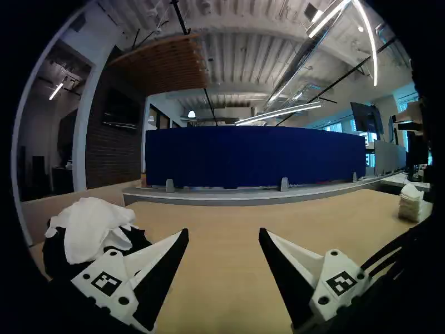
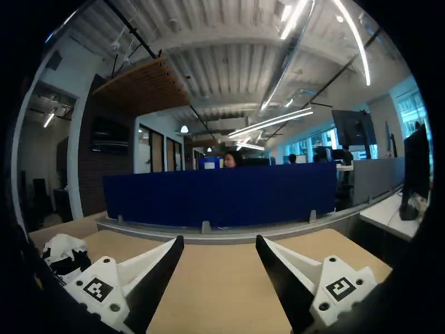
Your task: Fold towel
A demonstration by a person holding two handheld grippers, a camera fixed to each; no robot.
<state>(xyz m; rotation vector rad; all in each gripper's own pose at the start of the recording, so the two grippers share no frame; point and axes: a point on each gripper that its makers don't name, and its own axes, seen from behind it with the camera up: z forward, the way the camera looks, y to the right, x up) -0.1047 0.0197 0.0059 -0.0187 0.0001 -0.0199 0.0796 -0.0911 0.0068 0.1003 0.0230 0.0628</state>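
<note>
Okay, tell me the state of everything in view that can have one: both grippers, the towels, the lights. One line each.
Left gripper: open, holding nothing.
Right gripper: open, holding nothing.
Crumpled white cloth towel: unfolded, heaped on a dark object, not gripped.
Stack of white towels: folded and piled up.
Long ceiling strip lights: on.

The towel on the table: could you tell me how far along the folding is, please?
Possibly done: a neat white stack at the table edge looks folded. In hand: nothing; the left gripper and right gripper are both open over the wood. Left to do: the crumpled white towel lies heaped on a black object, unfolded.
</note>
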